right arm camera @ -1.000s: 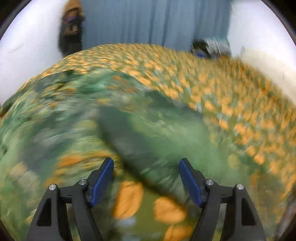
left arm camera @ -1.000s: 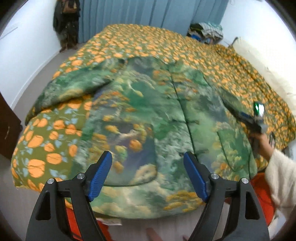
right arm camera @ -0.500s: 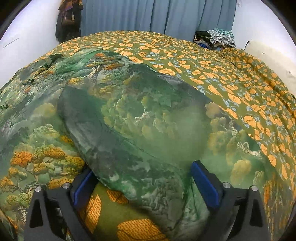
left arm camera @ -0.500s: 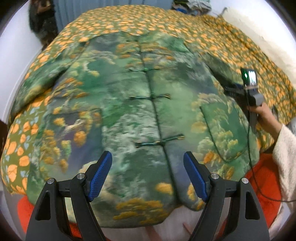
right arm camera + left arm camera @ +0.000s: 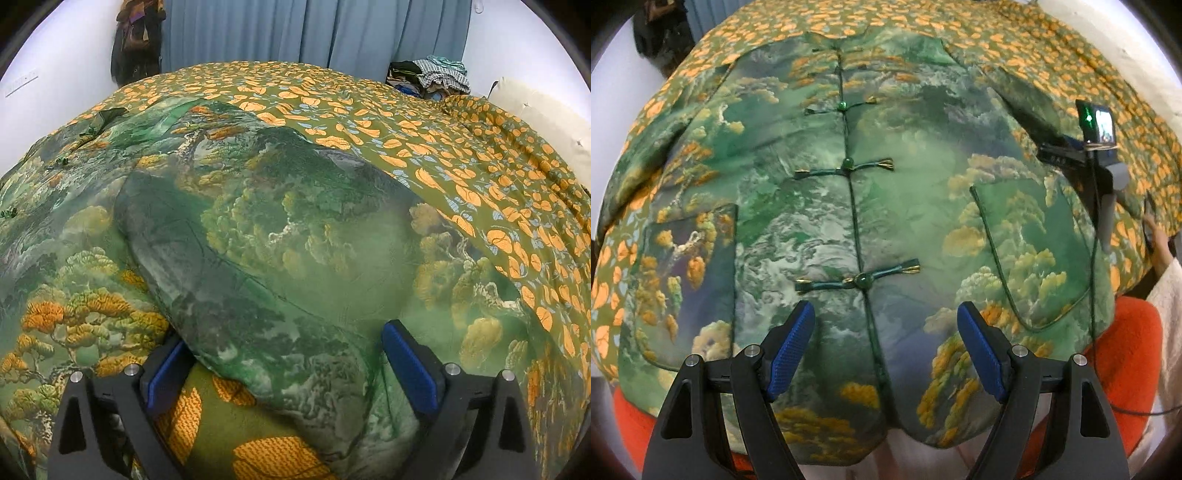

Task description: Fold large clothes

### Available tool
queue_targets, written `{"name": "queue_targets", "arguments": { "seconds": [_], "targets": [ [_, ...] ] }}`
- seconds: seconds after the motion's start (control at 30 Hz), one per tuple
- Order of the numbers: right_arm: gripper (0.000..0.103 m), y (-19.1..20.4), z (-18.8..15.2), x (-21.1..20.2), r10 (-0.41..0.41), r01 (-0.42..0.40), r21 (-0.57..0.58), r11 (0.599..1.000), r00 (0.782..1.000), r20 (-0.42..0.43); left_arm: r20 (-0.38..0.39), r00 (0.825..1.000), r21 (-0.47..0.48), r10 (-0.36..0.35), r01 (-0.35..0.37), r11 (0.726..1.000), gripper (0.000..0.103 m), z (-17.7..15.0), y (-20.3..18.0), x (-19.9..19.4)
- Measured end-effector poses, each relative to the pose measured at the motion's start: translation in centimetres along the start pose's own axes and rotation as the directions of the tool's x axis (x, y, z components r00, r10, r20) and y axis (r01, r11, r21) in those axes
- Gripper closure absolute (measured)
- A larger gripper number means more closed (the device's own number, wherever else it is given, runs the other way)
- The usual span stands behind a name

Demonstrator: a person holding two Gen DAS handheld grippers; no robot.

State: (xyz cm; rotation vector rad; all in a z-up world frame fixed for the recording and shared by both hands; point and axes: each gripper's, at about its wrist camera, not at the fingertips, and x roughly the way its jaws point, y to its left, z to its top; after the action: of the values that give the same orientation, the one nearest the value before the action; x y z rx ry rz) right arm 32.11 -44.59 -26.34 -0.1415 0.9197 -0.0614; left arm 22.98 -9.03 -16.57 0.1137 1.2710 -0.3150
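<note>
Soft, even room light, no glare or hard shadows. Both views are sharp, bulging fisheye-style, with dark corners and bent edges all round.

Both grippers, the left gripper [image 5: 886, 347] and the right gripper [image 5: 291, 363], have black frames, blue ribbed pads and silver screws; a cream sleeve [image 5: 1167, 295] shows.

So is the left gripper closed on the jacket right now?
No, the left gripper hangs open above the jacket, blue fingers wide apart with nothing between them.

Green landscape-print jacket [image 5: 886, 206]; olive bedspread [image 5: 461, 147], orange leaves.
</note>
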Motion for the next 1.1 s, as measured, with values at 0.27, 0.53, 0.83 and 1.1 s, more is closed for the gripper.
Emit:
{"name": "queue_targets", "arguments": {
  "seconds": [0.27, 0.53, 0.83, 1.1],
  "targets": [
    [0.003, 0.0, 0.0, 0.0, 0.000, 0.000, 0.000, 1.000, 1.000, 0.000, -0.032, 0.999, 0.014, 0.026, -0.025, 1.000, 0.022, 0.8, -2.1, 0.8],
    [0.003, 0.1, 0.0, 0.0, 0.000, 0.000, 0.000, 1.000, 1.000, 0.000, -0.056, 0.997, 0.016, 0.059, -0.058, 0.998, 0.022, 1.8, -4.1, 0.9],
    [0.003, -0.1, 0.0, 0.0, 0.001, -0.001, 0.001, 1.000, 1.000, 0.000, -0.082, 0.992, 0.064, 0.099, -0.094, 0.994, 0.022, 2.4, -7.0, 2.0],
    [0.003, 0.0, -0.1, 0.0, 0.000, 0.000, 0.000, 1.000, 1.000, 0.000, -0.096, 0.992, 0.079, 0.076, -0.069, 0.995, 0.022, 1.8, -7.4, 2.5]
  ]
}}
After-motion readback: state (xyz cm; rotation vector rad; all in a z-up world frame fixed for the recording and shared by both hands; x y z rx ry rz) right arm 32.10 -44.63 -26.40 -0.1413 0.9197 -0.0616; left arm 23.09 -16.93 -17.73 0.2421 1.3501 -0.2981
